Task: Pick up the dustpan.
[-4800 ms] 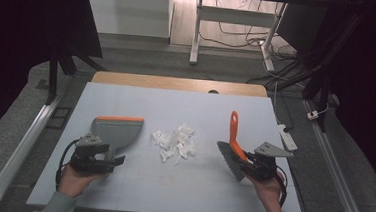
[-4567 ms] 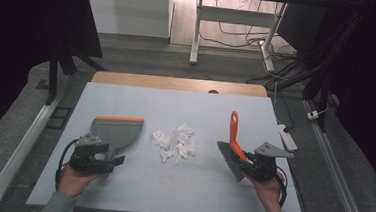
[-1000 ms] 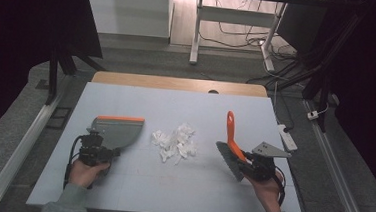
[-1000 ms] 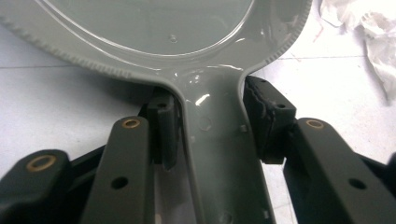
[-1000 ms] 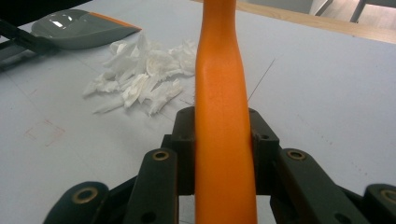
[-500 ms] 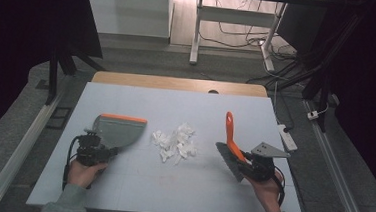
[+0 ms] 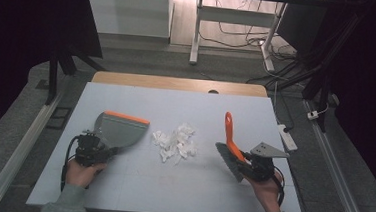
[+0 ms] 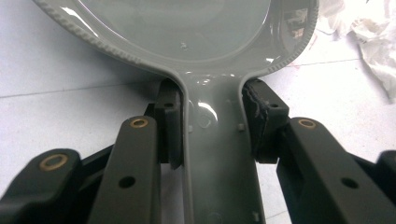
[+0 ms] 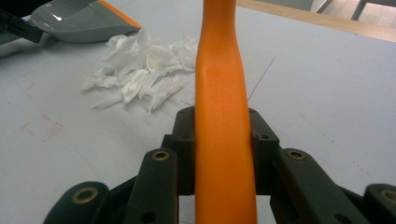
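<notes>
The heap of torn white paper scraps [image 7: 175, 142] lies in the middle of the high view, between the two tools, and that is what the coming sweep turns on. To its left sits the grey plastic dustpan with the orange lip [image 7: 119, 130], its open lip toward the upper part of the frame and its right corner nearest the heap. The left gripper [image 7: 92, 149] is clamped on the pan's handle; in the left gripper view the pads [image 8: 169, 122] press both sides of the grey neck. To the right of the heap, the right gripper [image 7: 255, 166] is closed on the orange-handled hand brush [image 7: 232, 145], its handle slanting toward the top of the frame and its dark bristles low and just left of the gripper. In the right gripper view the scraps [image 9: 140, 72] lie in the upper left, beyond the handle [image 9: 223, 121].

The dustpan looks slightly nearer the heap than the brush. I'd say the pan's lip must turn toward the scraps first. The pale grey table top [image 7: 179, 195] offers wide bare room all round, with edges well away.
</notes>
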{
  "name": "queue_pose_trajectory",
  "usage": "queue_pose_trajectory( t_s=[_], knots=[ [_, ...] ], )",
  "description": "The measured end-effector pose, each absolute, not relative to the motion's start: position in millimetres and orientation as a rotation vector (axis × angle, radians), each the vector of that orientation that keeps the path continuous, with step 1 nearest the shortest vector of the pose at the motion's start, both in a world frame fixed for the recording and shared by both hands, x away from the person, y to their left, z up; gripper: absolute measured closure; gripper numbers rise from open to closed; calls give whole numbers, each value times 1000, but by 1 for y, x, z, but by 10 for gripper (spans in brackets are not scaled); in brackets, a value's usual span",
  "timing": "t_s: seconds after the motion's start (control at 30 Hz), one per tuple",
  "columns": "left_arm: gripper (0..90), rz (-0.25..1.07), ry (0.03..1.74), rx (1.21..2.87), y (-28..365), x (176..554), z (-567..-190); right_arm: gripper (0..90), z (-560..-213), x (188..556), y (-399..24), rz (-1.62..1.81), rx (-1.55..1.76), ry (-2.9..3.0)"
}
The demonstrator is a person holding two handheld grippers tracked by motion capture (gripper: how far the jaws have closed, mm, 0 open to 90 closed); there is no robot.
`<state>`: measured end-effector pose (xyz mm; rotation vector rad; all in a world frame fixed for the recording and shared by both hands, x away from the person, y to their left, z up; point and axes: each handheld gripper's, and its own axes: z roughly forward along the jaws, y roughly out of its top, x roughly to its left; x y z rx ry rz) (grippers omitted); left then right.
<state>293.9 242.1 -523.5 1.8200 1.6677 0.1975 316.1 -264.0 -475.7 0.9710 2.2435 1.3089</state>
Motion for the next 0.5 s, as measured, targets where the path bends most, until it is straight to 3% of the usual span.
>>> queue_pose_trajectory(
  t_s=[0.5],
  knots=[
    [621,207,1580,1778,251,287,-513,701,-473,315,-264,1323,966,2237]
  ],
)
